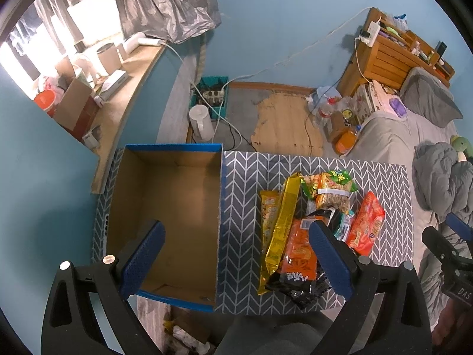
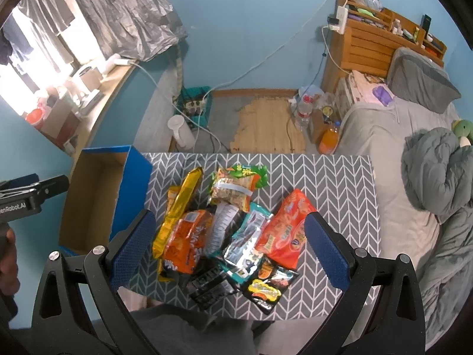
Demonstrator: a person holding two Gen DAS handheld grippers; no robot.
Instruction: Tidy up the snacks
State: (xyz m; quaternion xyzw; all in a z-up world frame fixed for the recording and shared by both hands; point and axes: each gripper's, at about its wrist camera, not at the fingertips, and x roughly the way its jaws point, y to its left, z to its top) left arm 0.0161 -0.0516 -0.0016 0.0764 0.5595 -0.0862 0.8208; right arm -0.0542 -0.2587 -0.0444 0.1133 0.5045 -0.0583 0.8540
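A pile of snack packets (image 2: pixel 224 230) lies on a grey chevron-patterned table (image 2: pixel 334 183): a long gold packet (image 1: pixel 280 224), an orange packet (image 1: pixel 298 254), a red-orange packet (image 2: pixel 283 230), a green-topped nut packet (image 2: pixel 236 186) and dark packets. To their left stands an empty cardboard box with blue sides (image 1: pixel 168 207). My left gripper (image 1: pixel 236 260) hovers open above the box's right wall, one finger over the box and one over the snacks. Directly above the pile, my right gripper (image 2: pixel 227 254) is open with nothing held.
A bed with grey bedding (image 2: pixel 414 177) lies to the right of the table. Beyond the far table edge are a white jug (image 2: pixel 183 133), a teal crate (image 1: pixel 210 94), cables and bottles (image 2: pixel 331 136) on the floor. A cluttered windowsill (image 1: pixel 103 74) runs at left.
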